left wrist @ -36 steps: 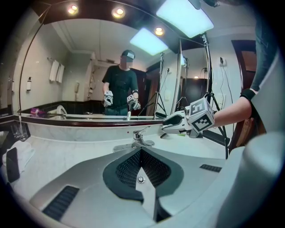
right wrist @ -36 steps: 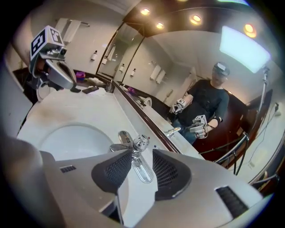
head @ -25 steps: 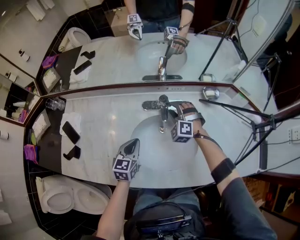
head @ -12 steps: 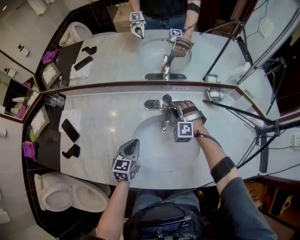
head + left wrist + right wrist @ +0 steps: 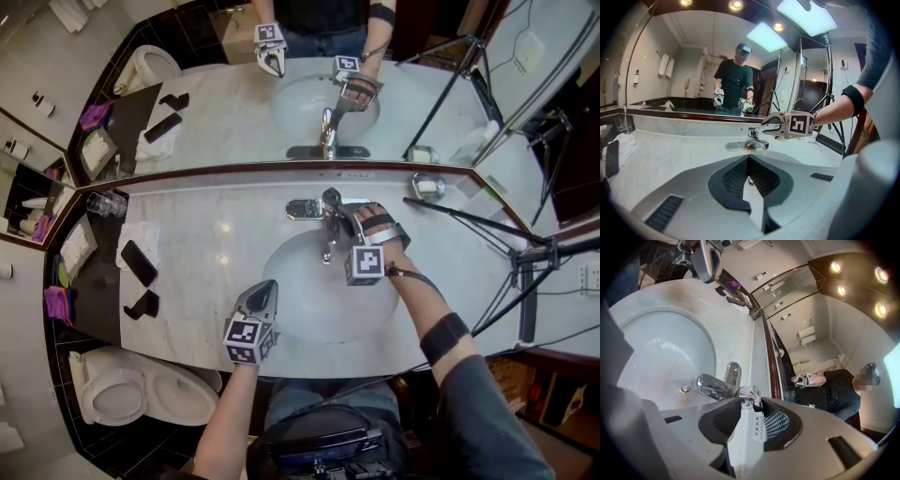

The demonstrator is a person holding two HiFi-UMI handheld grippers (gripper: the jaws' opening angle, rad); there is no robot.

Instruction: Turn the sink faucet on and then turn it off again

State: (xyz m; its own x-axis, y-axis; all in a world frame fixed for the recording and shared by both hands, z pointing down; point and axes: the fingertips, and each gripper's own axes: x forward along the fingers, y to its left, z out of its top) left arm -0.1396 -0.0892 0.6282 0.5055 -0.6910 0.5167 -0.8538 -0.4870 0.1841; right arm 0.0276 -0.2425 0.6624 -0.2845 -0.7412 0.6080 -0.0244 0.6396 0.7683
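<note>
The faucet (image 5: 325, 234) stands at the middle of the table's (image 5: 216, 239) back edge, just behind the sink basin (image 5: 314, 314), with its spout over the bowl. The right gripper (image 5: 339, 212) reaches in from the right, and its fingers are closing around the faucet's lever (image 5: 750, 396), which sits between them with a small paper tag (image 5: 757, 426) hanging below. The left gripper (image 5: 267, 285) hovers over the basin's front rim, fingers pressed together and holding nothing. A phone (image 5: 139, 263) lies near the table's left edge, and a soap dish (image 5: 427, 187) sits toward the back right corner.
</note>
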